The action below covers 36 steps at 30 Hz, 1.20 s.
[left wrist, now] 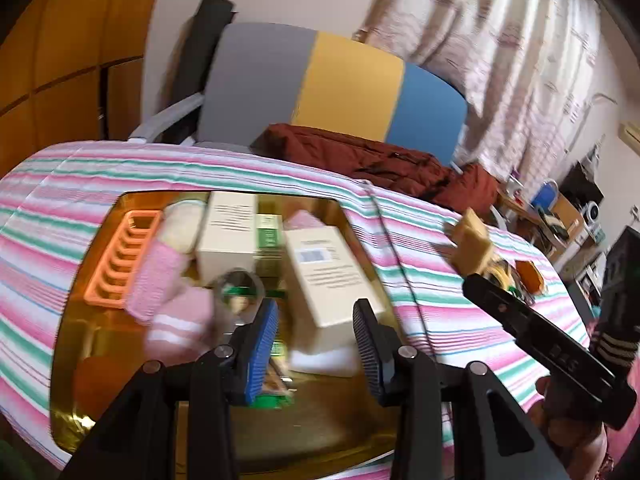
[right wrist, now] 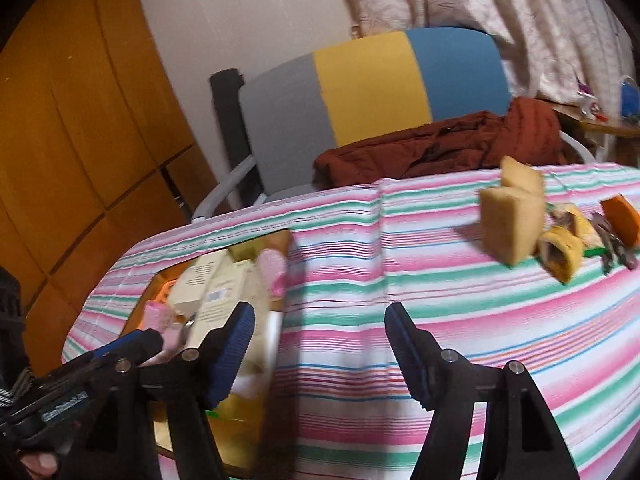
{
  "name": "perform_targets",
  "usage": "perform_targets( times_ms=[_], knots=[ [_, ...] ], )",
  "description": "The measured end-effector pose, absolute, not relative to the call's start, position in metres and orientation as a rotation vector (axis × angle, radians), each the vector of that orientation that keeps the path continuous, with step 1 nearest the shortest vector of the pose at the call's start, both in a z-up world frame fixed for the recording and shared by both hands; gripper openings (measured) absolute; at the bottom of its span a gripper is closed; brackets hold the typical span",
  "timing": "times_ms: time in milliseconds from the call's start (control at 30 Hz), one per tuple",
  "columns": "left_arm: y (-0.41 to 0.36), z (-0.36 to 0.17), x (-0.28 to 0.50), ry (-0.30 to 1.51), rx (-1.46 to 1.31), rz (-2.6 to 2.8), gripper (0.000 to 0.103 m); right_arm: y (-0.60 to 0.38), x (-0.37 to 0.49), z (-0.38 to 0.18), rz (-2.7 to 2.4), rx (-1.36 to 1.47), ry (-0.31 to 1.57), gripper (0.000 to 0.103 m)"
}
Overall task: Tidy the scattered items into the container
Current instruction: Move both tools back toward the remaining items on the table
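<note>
A gold tray [left wrist: 100, 344] sits on the striped cloth and holds white boxes [left wrist: 326, 276], pink socks [left wrist: 160, 276], an orange rack [left wrist: 120, 256] and a round clear item [left wrist: 236, 288]. My left gripper [left wrist: 316, 344] is open and empty above the tray. My right gripper [right wrist: 320, 352] is open and empty above the cloth, right of the tray [right wrist: 240, 452]. Tan sponges [right wrist: 512, 216], yellow pouches [right wrist: 560, 248], an orange item [right wrist: 622, 220] and dark tools [right wrist: 612, 248] lie scattered at the far right. The sponges [left wrist: 474, 244] also show in the left wrist view.
A grey, yellow and blue chair [right wrist: 372, 92] with a dark red jacket [right wrist: 440, 148] stands behind the table. A wooden wardrobe [right wrist: 72, 140] is at the left. Curtains [left wrist: 500, 60] and a cluttered side table [left wrist: 560, 208] are at the right.
</note>
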<state>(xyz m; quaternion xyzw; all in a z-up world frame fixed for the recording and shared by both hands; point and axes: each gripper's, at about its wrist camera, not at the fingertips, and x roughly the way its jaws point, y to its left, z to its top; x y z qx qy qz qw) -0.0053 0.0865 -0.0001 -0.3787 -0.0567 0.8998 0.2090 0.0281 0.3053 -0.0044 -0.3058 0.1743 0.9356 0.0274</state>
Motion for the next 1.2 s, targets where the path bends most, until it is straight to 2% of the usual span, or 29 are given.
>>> perform_targets(
  times_ms=[333, 600, 1200],
  knots=[
    [0.145, -0.004, 0.012, -0.012, -1.061, 2.405, 0.04, 0.373, 0.055, -0.03, 2.694, -0.988, 0.595, 0.069],
    [0.193, -0.006, 0.027, 0.095, -1.056, 2.319, 0.04, 0.42, 0.075, -0.037, 2.575, -0.98, 0.496, 0.069],
    [0.267, -0.046, 0.056, 0.27, -1.15, 2.115, 0.04, 0.529, 0.087, -0.057, 2.437, -0.917, 0.409, 0.069]
  ],
)
